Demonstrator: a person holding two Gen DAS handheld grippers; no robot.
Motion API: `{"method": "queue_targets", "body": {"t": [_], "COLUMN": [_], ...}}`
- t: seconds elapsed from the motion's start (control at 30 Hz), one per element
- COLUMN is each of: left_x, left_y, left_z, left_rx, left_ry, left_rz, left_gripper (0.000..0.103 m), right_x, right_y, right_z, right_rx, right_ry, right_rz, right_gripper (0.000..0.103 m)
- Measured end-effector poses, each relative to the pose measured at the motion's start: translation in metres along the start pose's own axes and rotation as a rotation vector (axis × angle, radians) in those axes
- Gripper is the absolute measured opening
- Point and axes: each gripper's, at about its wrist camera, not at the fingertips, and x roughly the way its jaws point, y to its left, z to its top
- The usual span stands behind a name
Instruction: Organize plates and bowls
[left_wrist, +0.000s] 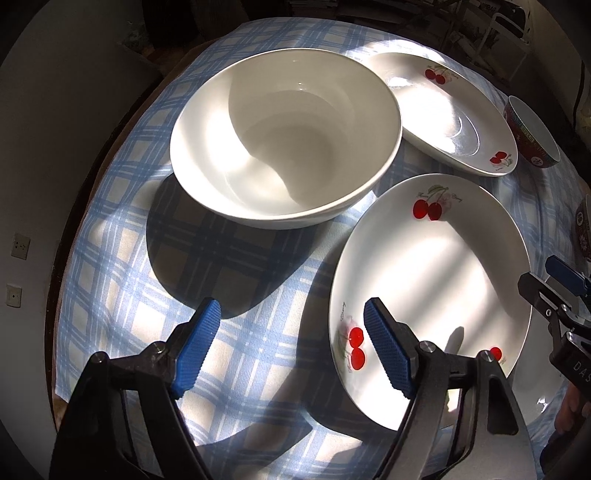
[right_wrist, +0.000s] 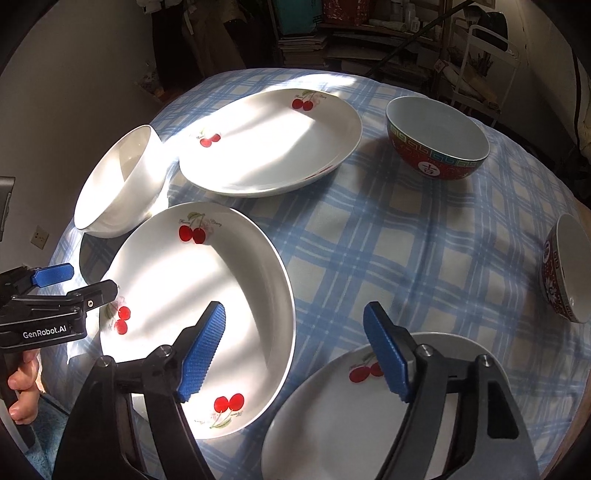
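The right gripper (right_wrist: 293, 354) is being held open above the checked cloth (right_wrist: 388, 236), nothing between its blue pads (right_wrist: 201, 354). One pad is hanging over the middle cherry plate (right_wrist: 207, 302), the other over the near plate (right_wrist: 332, 417). A far plate (right_wrist: 269, 147) is lying beyond, a white bowl (right_wrist: 118, 184) beside it. Two red bowls (right_wrist: 436, 138) (right_wrist: 567, 269) are sitting apart at right. The left gripper (right_wrist: 74, 280) is being held at the left edge.
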Motion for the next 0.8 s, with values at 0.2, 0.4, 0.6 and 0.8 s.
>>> {"method": "queue_targets", "body": {"t": [0.2, 0.4, 0.6, 0.8], "left_x": [0.008, 0.010, 0.018, 0.024], "left_y": [-0.003, -0.010, -0.021, -0.027], "left_z": [-0.001, 0.000, 0.002, 0.003], "left_rx": [-0.019, -0.003, 0.014, 0.002], "left_ry": [0.032, 0.032, 0.056, 0.070], "left_rz": [-0.058, -0.082, -0.123, -0.138], "left_gripper": [0.042, 0.028, 0.014, 0.014], "right_x": [0.010, 0.017, 0.020, 0.022], "right_y": [-0.004, -0.006, 0.000, 0.000], "right_z": [-0.002, -0.005, -0.008, -0.008], "right_rx": [0.017, 0.036, 0.017, 0.040], "right_ry": [0.040, 0.077, 0.087, 0.092], "right_rz": [0.030, 0.062, 0.102, 0.122], "right_gripper": [0.056, 0.032, 0.014, 0.014]}}
